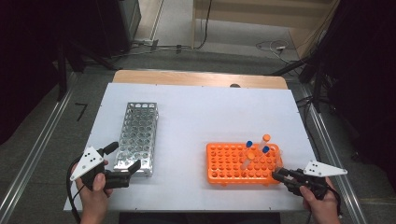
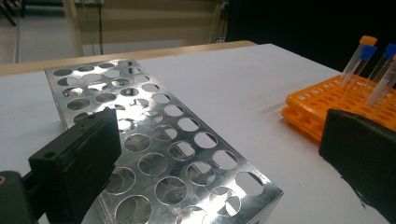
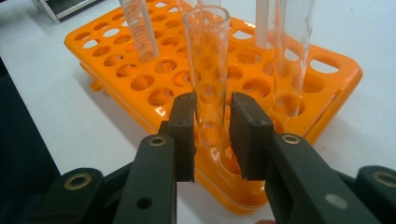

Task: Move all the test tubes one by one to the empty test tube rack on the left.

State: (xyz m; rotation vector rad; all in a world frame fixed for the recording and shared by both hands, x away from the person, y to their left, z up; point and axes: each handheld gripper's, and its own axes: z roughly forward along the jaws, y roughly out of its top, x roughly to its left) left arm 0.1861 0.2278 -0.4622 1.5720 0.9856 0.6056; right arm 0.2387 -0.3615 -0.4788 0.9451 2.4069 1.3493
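The right claw (image 3: 211, 135) sits at the near right corner of the orange rack (image 3: 116, 100), and an uncapped clear tube (image 3: 207, 70) stands directly between its jaws: the tube's long axis runs upright, the jaws flank its lower part from either side, and a thin gap seems to show on each side, so the pads look close to the glass but not yet pressed on it, though I cannot be sure of contact. The coming move turns on that: the tube lies straight ahead of this claw and rises plumb, so I judge a small squeeze and a lift straight up along the tube would free it from its hole. Other tubes stand just behind and beside it, one with a coiled filling (image 3: 140, 32), so there is little room to tilt. In the high view the right claw (image 1: 276, 175) touches the rack's (image 1: 224, 163) corner, with blue- and orange-capped tubes (image 1: 257, 147) clustered toward that end. The left claw (image 1: 126, 161) is well apart, with its jaws spread wide around the near corner of the empty metal rack (image 1: 137, 133); in its own view the left claw (image 2: 219, 172) shows nothing gripped, the steel rack (image 2: 154, 140) lying between the jaws. The right hand is clearly the nearer to the tube. The table (image 1: 210, 112) is a bare white sheet, with a dark room, floor cables and rails around it.
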